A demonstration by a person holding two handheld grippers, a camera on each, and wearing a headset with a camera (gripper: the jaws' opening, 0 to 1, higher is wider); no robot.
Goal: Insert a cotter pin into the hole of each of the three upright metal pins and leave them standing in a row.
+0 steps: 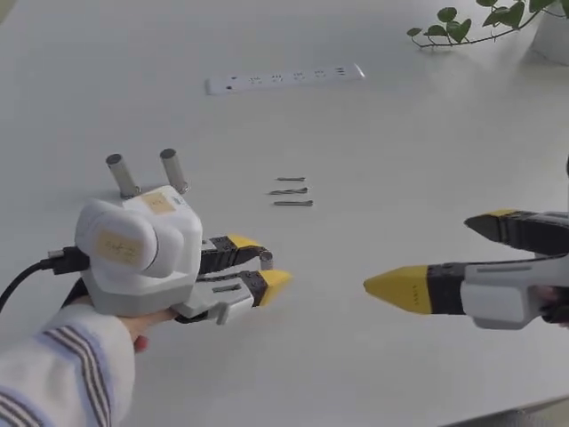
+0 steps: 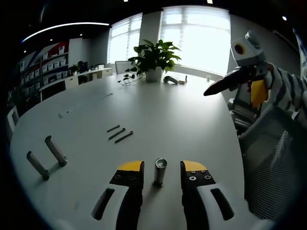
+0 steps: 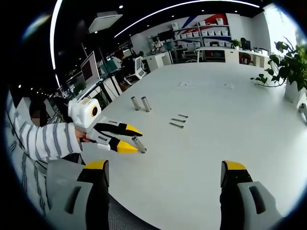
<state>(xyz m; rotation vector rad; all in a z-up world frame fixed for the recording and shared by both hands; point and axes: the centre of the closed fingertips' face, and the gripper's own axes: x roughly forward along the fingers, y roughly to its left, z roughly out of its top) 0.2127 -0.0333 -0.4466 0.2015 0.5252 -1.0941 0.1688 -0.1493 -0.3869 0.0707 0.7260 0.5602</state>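
left tool straddles an upright metal pin, jaws released, clear of it; right tool gapes wide; three cotter pins lie on the counter.

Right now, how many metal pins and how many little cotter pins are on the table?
Metal pins: 3
Cotter pins: 3
Total: 6

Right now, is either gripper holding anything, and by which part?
Nothing is gripped. The left gripper has its fingers either side of an upright metal pin, with gaps on both sides. The right gripper is open and empty.
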